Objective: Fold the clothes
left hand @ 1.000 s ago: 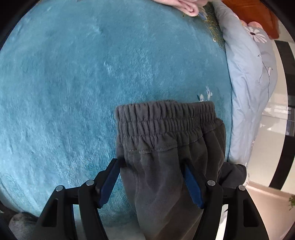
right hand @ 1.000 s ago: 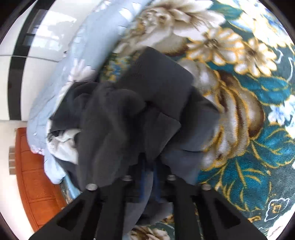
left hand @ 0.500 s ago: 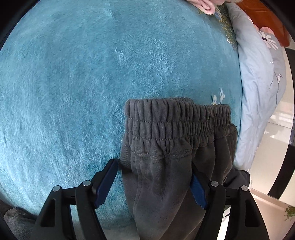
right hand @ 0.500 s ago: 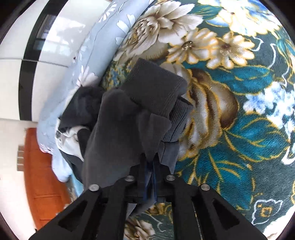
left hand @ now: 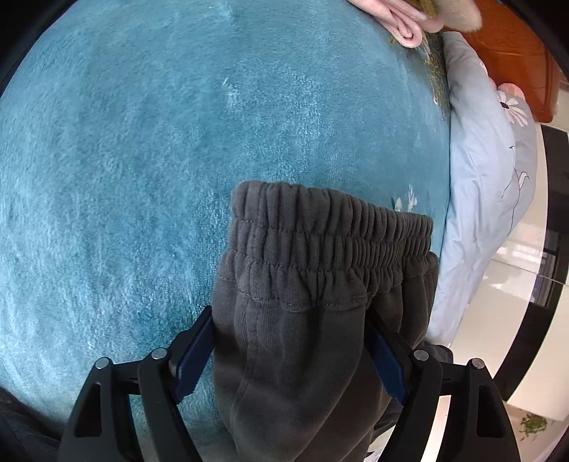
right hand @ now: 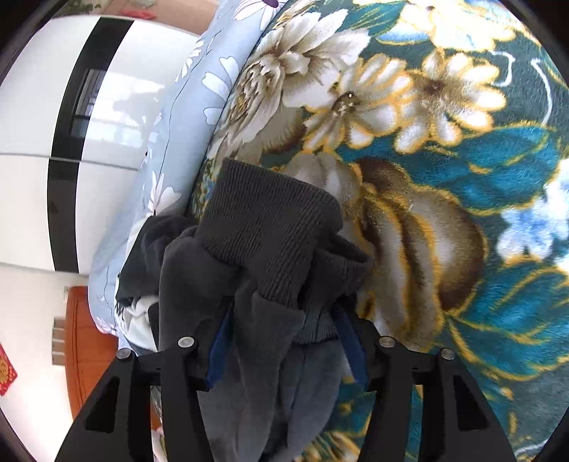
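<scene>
Left tool [left hand: 290, 350] spread wide around grey sweatpants [left hand: 320, 284], waistband on teal blanket [left hand: 142, 160]. Right tool [right hand: 284, 341] also parted around the ribbed cuffs [right hand: 263, 220], over blanket's floral part.

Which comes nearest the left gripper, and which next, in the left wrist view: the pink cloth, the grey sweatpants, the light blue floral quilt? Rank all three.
1. Grey sweatpants: between the left gripper fingers.
2. Light blue floral quilt: right side.
3. Pink cloth: top edge, far end.
</scene>
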`<action>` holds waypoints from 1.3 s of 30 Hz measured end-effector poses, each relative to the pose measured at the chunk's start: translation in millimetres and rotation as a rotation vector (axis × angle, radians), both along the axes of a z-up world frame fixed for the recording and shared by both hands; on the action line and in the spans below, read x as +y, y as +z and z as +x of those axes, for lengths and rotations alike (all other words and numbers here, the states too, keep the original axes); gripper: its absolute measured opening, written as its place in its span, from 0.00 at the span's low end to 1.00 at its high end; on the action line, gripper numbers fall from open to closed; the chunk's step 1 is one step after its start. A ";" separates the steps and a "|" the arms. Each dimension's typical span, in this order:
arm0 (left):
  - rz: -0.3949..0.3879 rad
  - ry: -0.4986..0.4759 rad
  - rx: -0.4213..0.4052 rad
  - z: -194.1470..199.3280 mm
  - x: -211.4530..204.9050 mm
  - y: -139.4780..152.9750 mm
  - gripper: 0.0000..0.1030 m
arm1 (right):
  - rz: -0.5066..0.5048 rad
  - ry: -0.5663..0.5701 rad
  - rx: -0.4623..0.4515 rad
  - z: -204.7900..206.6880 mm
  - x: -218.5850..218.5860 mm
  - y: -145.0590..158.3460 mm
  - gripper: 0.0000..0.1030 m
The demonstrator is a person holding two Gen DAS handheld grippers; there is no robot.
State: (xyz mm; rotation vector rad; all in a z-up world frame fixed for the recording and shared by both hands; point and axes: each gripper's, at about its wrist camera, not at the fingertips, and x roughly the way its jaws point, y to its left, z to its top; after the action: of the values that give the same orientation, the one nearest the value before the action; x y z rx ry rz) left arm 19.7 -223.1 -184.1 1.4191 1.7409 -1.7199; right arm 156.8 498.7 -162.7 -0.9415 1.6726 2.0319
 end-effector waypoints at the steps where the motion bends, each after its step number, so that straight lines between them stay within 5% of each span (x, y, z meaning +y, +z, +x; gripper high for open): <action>1: -0.008 -0.004 0.003 -1.7 2.0 1.1 0.83 | 0.005 -0.020 0.003 0.2 -1.6 -0.6 0.58; 3: -0.022 -0.017 0.008 -5.0 5.3 4.1 0.81 | 0.018 -0.028 -0.013 -0.7 -4.5 3.0 0.58; 6: -0.027 -0.029 0.032 -8.6 6.9 9.5 0.48 | -0.005 0.001 -0.034 -7.3 -3.1 13.5 0.33; 10: -0.038 -0.045 0.104 -11.8 8.3 24.5 0.22 | 0.020 0.029 0.005 -12.9 -2.6 49.9 0.23; 14: -0.114 -0.092 0.327 -5.5 14.6 76.1 0.19 | 0.082 0.086 0.111 -15.4 -5.1 105.9 0.17; 18: -0.099 -0.109 0.310 5.7 23.2 89.2 0.19 | 0.162 0.117 0.245 14.5 1.9 156.2 0.17; 22: -0.023 -0.162 0.062 -24.3 44.8 60.5 0.19 | 0.166 0.084 0.031 43.8 11.0 106.3 0.17; 25: -0.107 -0.218 0.063 -35.3 57.8 69.6 0.19 | 0.068 0.017 -0.135 64.3 12.5 50.5 0.17; 27: -0.121 -0.233 0.094 -38.5 54.4 71.5 0.19 | 0.052 -0.029 -0.118 74.4 7.0 45.4 0.17; 29: -0.134 -0.246 0.123 -39.4 50.0 73.4 0.19 | 0.132 0.004 -0.109 67.1 -6.9 64.6 0.17; 32: -0.156 -0.252 0.143 -4.7 28.0 74.5 0.20 | 0.357 0.171 -0.079 31.8 -64.9 109.1 0.17; 39: -0.250 -0.311 0.193 5.3 32.4 94.3 0.20 | 0.863 0.569 -0.007 -52.0 -204.7 204.7 0.17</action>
State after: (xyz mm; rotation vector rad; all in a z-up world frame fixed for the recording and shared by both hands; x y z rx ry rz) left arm 25.0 -190.7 -89.8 1.5122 1.3817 -2.2136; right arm 104.8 293.9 42.0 -1.1275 0.3752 2.7035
